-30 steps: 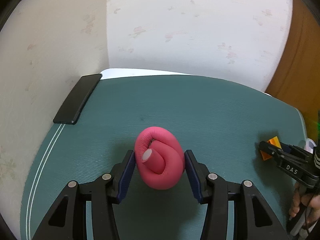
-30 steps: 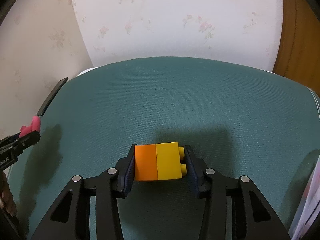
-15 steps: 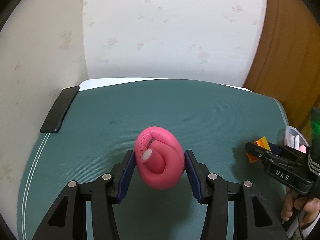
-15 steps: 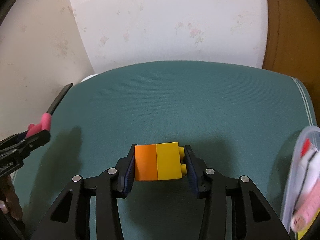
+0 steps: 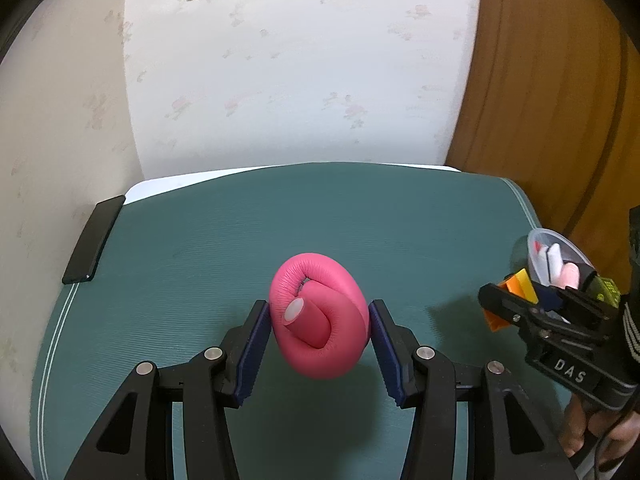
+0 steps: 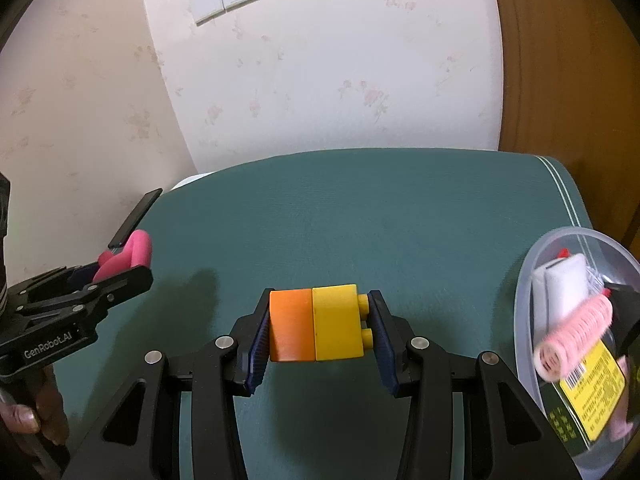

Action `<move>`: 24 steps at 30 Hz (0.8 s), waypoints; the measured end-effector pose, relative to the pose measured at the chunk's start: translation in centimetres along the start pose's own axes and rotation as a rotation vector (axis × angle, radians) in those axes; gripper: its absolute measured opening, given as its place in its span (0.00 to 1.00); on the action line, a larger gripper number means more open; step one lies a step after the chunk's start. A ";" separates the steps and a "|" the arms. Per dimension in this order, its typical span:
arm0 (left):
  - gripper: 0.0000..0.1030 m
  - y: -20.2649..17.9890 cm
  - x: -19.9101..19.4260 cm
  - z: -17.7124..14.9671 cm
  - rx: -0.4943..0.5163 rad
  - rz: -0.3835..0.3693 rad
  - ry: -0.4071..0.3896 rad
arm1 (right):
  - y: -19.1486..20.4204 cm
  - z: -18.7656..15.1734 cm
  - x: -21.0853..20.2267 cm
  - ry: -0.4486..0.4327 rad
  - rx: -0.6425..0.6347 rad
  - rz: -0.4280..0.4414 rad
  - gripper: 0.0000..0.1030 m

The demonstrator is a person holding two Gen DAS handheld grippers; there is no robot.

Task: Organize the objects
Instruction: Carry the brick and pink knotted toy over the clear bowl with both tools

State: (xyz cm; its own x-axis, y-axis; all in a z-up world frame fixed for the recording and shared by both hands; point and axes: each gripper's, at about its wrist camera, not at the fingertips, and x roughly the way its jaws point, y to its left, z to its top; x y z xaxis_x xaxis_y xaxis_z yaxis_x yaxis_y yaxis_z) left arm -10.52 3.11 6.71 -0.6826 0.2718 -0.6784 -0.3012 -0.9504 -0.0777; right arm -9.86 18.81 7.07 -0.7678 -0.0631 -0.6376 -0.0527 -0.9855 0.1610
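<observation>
My left gripper (image 5: 318, 338) is shut on a knotted pink foam roll (image 5: 318, 326) and holds it above the green mat (image 5: 320, 220). My right gripper (image 6: 318, 330) is shut on an orange and yellow toy brick (image 6: 316, 324), also held above the mat. The right gripper with the brick (image 5: 516, 292) shows at the right edge of the left wrist view. The left gripper with the pink roll (image 6: 128, 256) shows at the left of the right wrist view. A clear plastic container (image 6: 532, 280) at the right holds a pink hair roller (image 6: 576, 336), a white block and a yellow-labelled packet.
A black phone (image 5: 94, 240) lies at the mat's far left edge against the wall. The wallpapered wall stands behind the mat, and a wooden door (image 5: 540, 100) is at the right. The container also shows in the left wrist view (image 5: 532, 246).
Both grippers have risen and turned right with their loads. The clear container has come into view at the right. The phone sits further away in view.
</observation>
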 end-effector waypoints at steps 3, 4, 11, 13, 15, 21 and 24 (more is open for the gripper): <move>0.52 -0.9 -0.5 -0.3 0.013 0.001 -0.011 | 0.2 -0.3 -0.4 -0.008 -0.002 -0.001 0.44; 0.52 -1.0 -0.7 -0.3 0.013 -0.002 -0.013 | 0.2 -0.4 -0.7 -0.012 -0.003 -0.001 0.44; 0.52 -2.8 -1.3 -1.1 0.027 -0.007 -0.013 | -0.1 -1.0 -2.4 -0.051 0.004 -0.014 0.44; 0.52 -3.5 -1.3 -1.4 0.032 -0.015 -0.010 | -0.4 -1.3 -3.0 -0.063 0.013 -0.018 0.44; 0.52 -4.1 -1.4 -1.6 0.035 -0.024 -0.006 | -0.7 -1.4 -3.5 -0.069 0.023 -0.017 0.44; 0.52 -5.7 -1.4 -2.2 0.024 -0.056 0.008 | -1.8 -2.1 -4.7 -0.085 0.046 -0.023 0.44; 0.52 -6.4 -1.3 -2.4 0.024 -0.065 0.015 | -2.4 -2.5 -5.4 -0.093 0.060 -0.025 0.44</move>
State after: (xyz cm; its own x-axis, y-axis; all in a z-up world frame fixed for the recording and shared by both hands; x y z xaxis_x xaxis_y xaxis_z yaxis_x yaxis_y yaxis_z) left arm -6.10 8.48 6.38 -0.6512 0.3301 -0.6833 -0.3607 -0.9269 -0.1040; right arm -4.03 21.12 8.23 -0.8215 -0.0213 -0.5698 -0.1084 -0.9753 0.1927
